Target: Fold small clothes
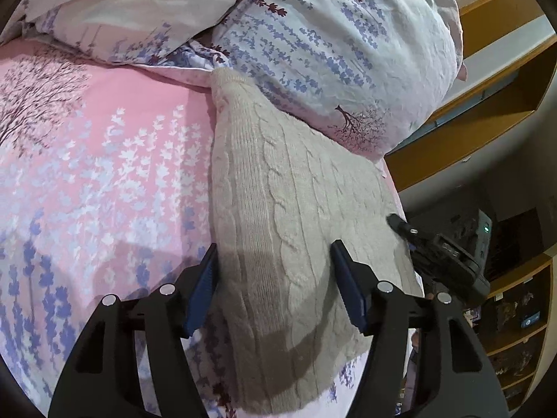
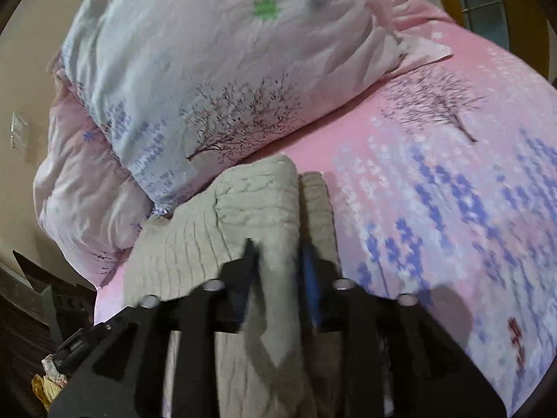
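Bedsheet (image 1: pixel 104 174): pink, printed with lavender sprigs and bare trees; serves as the folding surface.
Left gripper (image 1: pixel 275 278): fingers spread wide, holding nothing; poised over the near part of the garment, probably ready to pin or pinch a layer.
Sweater (image 1: pixel 296 209): beige cable-knit, lying on the sheet at the right side of the bed, far end touching the pillows; the task's garment, seemingly partway through folding.
Pillows (image 1: pixel 330 52): pale floral cases, stacked at the head of the bed.
Right gripper (image 2: pixel 278 271): view blurred; fingers drawn in on a raised fold of the sweater (image 2: pixel 257 202), apparently to carry it over.
Shelving (image 1: pixel 487 104): wooden, beyond the bed.
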`<state>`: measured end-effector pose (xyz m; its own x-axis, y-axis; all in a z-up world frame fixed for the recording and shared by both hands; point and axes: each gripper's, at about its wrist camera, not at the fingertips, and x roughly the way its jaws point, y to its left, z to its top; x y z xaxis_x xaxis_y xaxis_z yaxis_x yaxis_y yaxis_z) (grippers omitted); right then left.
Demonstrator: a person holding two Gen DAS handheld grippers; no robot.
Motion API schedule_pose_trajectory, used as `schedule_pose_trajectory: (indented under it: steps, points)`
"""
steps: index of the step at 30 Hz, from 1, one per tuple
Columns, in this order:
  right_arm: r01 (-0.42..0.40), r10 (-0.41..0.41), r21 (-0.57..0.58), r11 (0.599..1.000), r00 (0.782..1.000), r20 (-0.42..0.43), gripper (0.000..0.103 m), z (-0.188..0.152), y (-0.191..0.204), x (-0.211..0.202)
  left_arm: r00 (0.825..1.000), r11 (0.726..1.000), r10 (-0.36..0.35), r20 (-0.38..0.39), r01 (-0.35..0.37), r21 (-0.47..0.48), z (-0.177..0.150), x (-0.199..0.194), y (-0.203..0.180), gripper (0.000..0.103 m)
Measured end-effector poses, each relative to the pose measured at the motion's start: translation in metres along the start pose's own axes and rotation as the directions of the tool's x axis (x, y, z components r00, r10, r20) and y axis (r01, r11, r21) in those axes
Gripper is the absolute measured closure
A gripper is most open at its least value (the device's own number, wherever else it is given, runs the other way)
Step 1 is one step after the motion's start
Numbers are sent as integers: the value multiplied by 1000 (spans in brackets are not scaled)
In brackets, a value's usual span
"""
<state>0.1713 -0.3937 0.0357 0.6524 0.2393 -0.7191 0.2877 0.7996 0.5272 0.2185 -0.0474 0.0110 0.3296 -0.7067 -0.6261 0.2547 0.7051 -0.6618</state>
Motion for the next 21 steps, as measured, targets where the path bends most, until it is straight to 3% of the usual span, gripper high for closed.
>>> schedule_pose_trajectory:
  steps: [6, 10, 11, 12, 14, 16, 18, 21]
  points:
    - [-81, 81, -7, 997, 997, -17, 59, -38, -3, -44, 998, 994, 57, 27, -60, 96, -21, -19, -13, 39]
    - [-113, 112, -19, 993, 992, -60, 59, -67, -4, -52, 998, 994, 59, -8, -58, 93, -38, -17, -15, 41]
    - [-111, 109, -26, 993, 991, -72, 68, -72, -4, -50, 998, 994, 59, -18, -57, 91, -43, -15, -16, 46]
    - [-106, 101, -46, 993, 991, -93, 86, -77, -1, -44, 998, 995, 55, -24, -52, 89, -44, -12, -16, 50]
    - [-73, 68, -67, 995, 995, -72, 92, -80, -1, -47, 999, 995, 48, -25, -46, 89, -49, -11, -17, 66]
    - [-94, 93, -59, 994, 996, -15, 93, -78, -1, -61, 999, 995, 34, -4, -33, 91, -50, -15, -17, 75]
    - [-90, 90, -67, 994, 996, 1, 93, -78, -2, -70, 1000, 997, 19, 0, -19, 70, -49, -18, -15, 79]
    - [-32, 29, -74, 997, 999, -46, 93, -83, -6, -59, 999, 996, 34, 3, -34, 79, -48, -18, -15, 81]
